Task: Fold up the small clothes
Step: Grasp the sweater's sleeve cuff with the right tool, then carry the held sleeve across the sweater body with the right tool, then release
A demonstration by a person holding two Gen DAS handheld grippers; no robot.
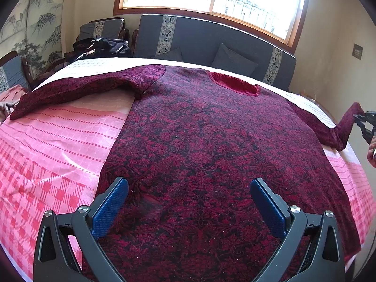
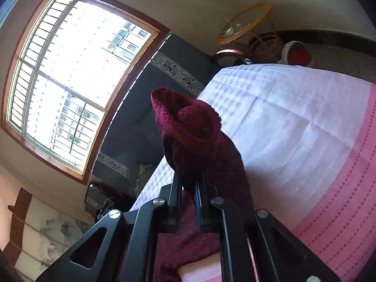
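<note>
sweater (image 1: 211, 141): dark red patterned knit, spread flat on the bed (image 1: 47, 145), neckline toward the sofa (image 1: 199, 37)
left gripper (image 1: 189, 195): jaws wide open, holding nothing, above the sweater hem
right gripper (image 2: 189, 183): jaws closed on right sleeve (image 2: 195, 136), cuff lifted off the bed at the sweater's right side
left sleeve (image 1: 77, 89): lies stretched out, away from the sweater body
risk: thick knit could slip from the narrow pinch; a hard pull on the sleeve may drag or skew the body, since nothing pins the hem
nearby: pink cloth (image 1: 11, 96) beyond the left sleeve cuff, dark clothes pile (image 1: 103, 47) by the sofa
obstruction: none seen over the sweater
</note>
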